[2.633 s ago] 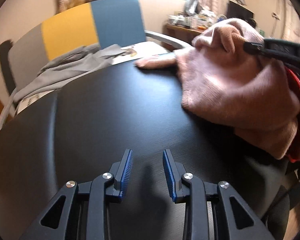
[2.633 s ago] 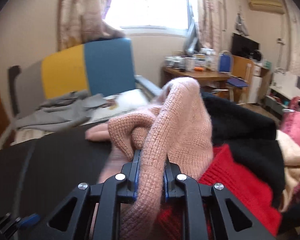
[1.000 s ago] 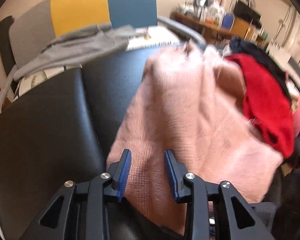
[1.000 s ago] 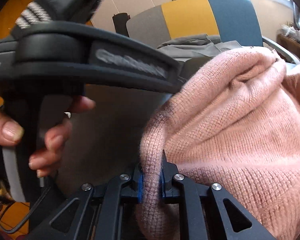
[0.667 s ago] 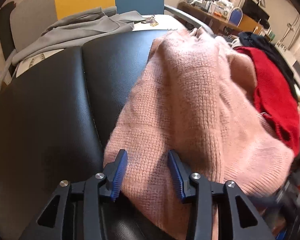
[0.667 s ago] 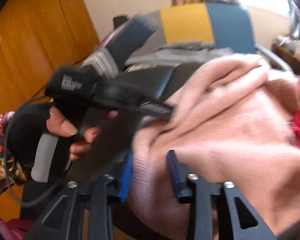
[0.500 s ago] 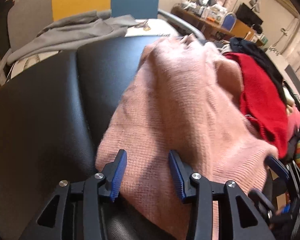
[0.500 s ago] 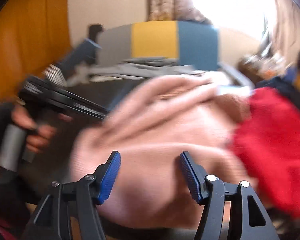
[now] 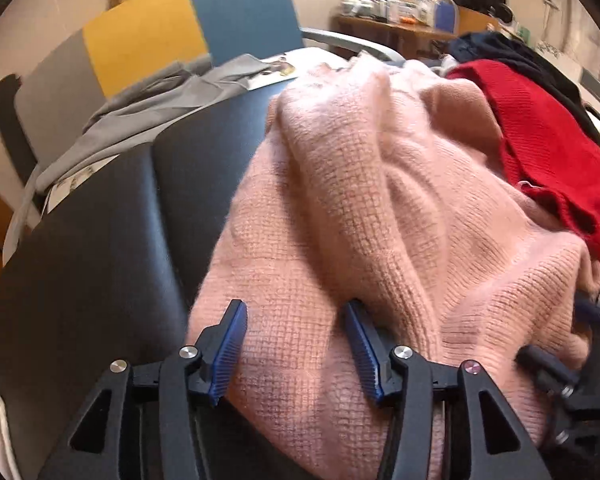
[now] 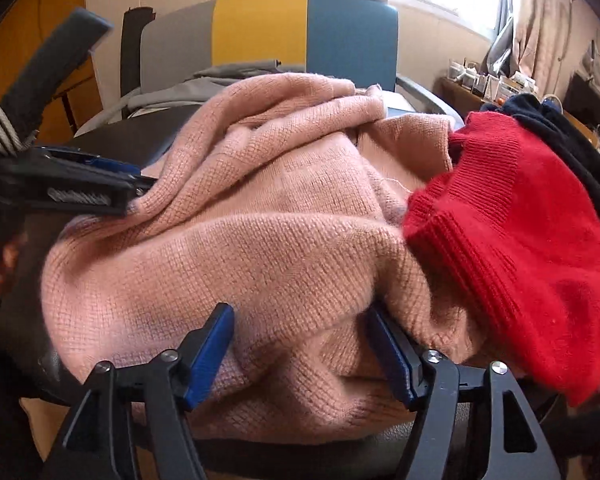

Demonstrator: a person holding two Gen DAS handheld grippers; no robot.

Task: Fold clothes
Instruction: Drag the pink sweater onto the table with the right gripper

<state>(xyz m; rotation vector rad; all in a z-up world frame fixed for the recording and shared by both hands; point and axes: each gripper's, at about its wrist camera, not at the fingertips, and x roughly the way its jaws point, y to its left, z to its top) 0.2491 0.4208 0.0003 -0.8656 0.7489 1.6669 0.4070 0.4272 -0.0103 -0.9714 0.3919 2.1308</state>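
Black table [image 9: 100, 240] under pink sweater [image 9: 380, 200].

Both your wrist cameras look steeply down, close over the same pink sweater [image 9: 380, 208] [image 10: 260, 240], from opposite ends

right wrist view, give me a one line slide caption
Right gripper, closing, straddles a crumpled pink sweater on the black table, red sweater alongside.
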